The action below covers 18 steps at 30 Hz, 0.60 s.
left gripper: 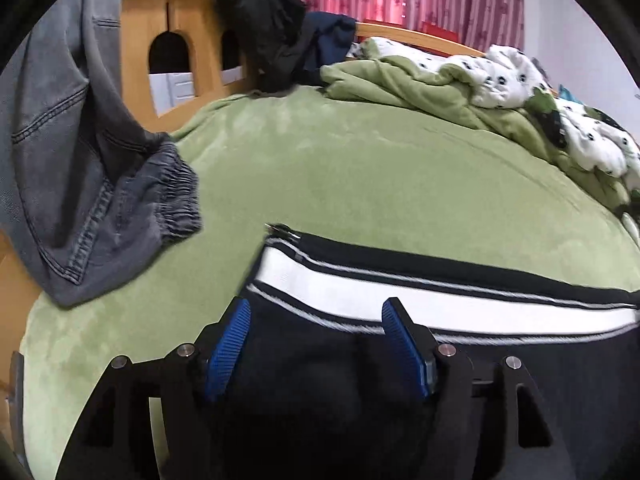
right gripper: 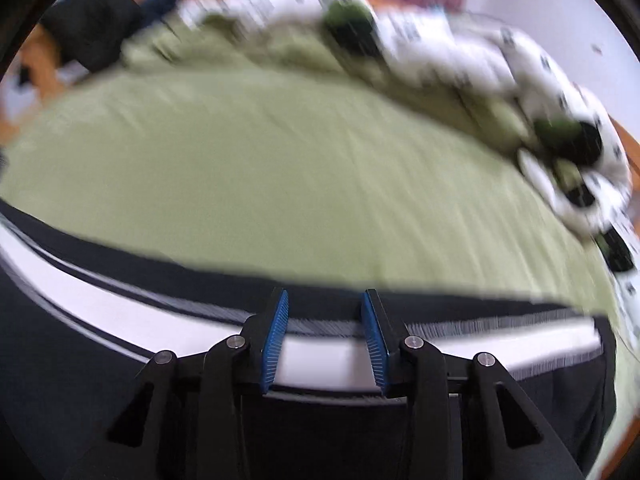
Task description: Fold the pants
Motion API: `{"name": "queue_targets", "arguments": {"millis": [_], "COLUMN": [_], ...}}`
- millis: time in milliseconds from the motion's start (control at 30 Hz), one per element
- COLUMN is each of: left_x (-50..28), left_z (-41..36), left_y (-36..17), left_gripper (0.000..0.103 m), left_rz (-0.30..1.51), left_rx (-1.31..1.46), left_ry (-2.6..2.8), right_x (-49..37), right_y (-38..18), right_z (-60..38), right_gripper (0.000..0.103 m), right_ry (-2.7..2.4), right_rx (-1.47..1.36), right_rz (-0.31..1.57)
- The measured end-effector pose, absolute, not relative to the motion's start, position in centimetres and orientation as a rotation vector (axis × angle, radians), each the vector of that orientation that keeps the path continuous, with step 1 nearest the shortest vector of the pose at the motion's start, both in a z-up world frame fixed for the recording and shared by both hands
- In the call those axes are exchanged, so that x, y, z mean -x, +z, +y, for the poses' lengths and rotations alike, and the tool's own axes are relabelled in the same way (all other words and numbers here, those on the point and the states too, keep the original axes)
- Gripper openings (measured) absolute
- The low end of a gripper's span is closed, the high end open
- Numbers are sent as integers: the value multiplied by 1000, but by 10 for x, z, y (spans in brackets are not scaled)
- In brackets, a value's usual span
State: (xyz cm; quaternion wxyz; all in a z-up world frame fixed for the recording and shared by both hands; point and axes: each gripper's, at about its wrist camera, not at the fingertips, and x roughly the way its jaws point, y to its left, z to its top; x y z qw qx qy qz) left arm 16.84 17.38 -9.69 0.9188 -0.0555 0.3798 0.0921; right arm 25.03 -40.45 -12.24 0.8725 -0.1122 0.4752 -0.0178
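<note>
Green bedspread under dark pants; left gripper and right gripper fingers parted, grasping nothing.

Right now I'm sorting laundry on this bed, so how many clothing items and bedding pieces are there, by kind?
Pants: 2, the black pants with white stripes and the grey denim pants.
Dark garments over the wooden bed frame: 2, a black one and a navy one.
Bedding: 2, the green sheet and the paw-print blanket.
Total: 6.
</note>
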Motion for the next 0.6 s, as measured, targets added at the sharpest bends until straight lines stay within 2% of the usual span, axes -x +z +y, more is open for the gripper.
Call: {"name": "queue_targets", "arguments": {"millis": [33, 100, 267, 333, 400, 600], "left_x": [-166, -159, -124, -110, -97, -68], "left_z": [170, 166, 169, 171, 172, 172], "left_y": [-95, -89, -76, -69, -56, 5], "left_gripper": [66, 66, 66, 66, 66, 65], "left_rz": [783, 786, 816, 815, 801, 724], "left_rx": [110, 112, 212, 225, 205, 209], "left_ry": [191, 201, 155, 139, 148, 131], "right_x": [-244, -239, -205, -186, -163, -123], "right_y": [-121, -114, -70, -56, -39, -22], "right_z": [-403, -397, -380, -364, -347, -324], "right_gripper": [36, 36, 38, 44, 57, 58], "right_ry": [-43, -75, -70, -35, -12, 97], "right_rx": [246, 303, 188, 176, 181, 58], "right_rz": [929, 927, 893, 858, 817, 847]}}
